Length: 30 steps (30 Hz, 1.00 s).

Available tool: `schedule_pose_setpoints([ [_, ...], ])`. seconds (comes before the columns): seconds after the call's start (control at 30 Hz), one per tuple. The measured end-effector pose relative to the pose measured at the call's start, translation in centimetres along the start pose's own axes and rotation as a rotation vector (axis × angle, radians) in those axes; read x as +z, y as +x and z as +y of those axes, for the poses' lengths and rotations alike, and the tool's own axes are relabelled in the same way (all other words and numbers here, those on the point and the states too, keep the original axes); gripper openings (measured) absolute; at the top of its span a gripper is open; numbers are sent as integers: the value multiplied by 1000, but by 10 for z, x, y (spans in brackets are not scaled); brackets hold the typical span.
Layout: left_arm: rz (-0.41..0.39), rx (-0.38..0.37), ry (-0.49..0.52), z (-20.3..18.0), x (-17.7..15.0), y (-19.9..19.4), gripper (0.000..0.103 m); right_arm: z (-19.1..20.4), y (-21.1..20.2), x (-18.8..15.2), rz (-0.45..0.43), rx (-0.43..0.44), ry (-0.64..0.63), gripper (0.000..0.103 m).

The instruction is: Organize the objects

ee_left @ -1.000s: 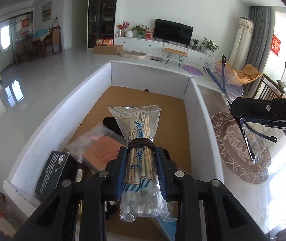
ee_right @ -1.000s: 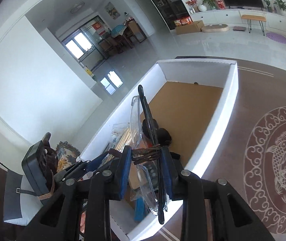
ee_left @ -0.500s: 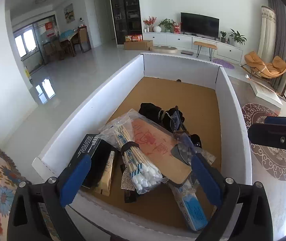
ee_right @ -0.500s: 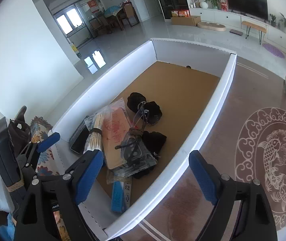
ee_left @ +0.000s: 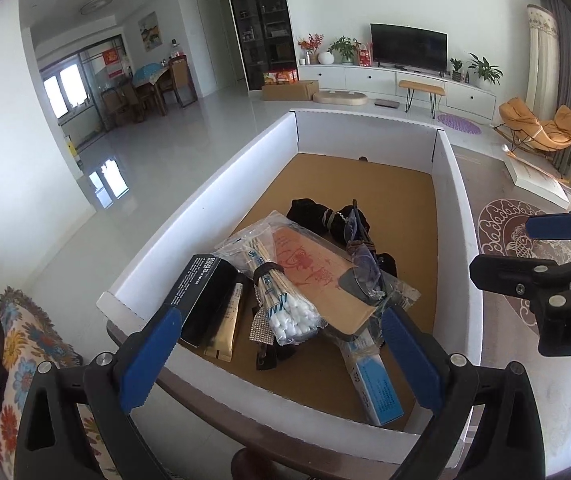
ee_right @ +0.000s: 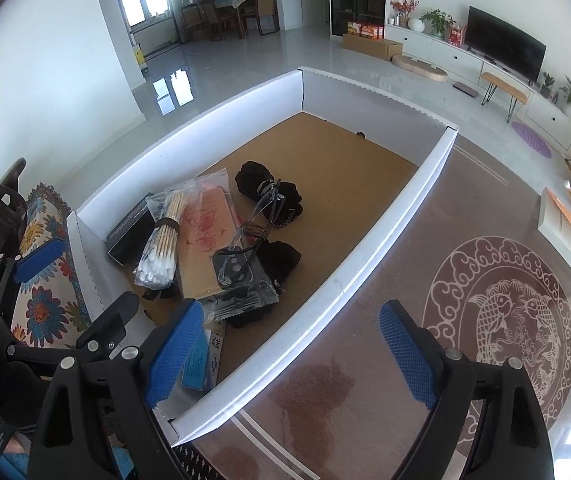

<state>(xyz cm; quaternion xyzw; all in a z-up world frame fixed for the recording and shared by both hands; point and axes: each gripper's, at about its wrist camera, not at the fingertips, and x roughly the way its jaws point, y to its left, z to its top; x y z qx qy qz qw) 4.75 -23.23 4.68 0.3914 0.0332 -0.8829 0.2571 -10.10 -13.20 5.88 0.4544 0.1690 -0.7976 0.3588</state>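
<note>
A white-walled box [ee_left: 221, 184] with a brown floor holds a pile of objects. A bag of cotton swabs [ee_left: 281, 300] lies on a brown envelope in plastic [ee_left: 317, 276]. Clear glasses [ee_left: 361, 256] lie on the pile, also in the right wrist view [ee_right: 253, 232]. My left gripper [ee_left: 277, 356] is open and empty above the box's near end. My right gripper [ee_right: 289, 352] is open and empty over the box's right wall [ee_right: 365, 256]. The swab bag shows in the right wrist view [ee_right: 161, 240].
A black box [ee_left: 205, 296], a gold tube [ee_left: 223, 332], a blue-white box [ee_left: 377, 388] and black cloth bundles [ee_left: 313, 216] also lie in the box. A floral cushion [ee_left: 17, 344] is at the left. A patterned rug [ee_right: 505, 320] lies on the right.
Both grippers opened. The left let go of the swab bag and the right let go of the glasses, which now lie in the box. Both grippers drew back and up.
</note>
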Motion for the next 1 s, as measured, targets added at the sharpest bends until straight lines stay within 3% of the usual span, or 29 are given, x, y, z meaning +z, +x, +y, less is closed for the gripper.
schedule_pose_setpoints([
  [0.33, 32, 0, -28, 8, 0, 7, 102, 14, 10, 6, 36, -29, -43, 90],
  [0.53, 56, -41, -59, 17, 0, 14, 102, 19, 14, 9, 41, -45, -58, 90],
  [0.83, 50, -50, -76, 23, 2, 17, 102, 15, 10, 14, 26, -46, -35, 90],
  [1.0, -3, -29, -76, 18, 3, 4, 102, 6, -1, 10, -19, -56, -13, 90],
])
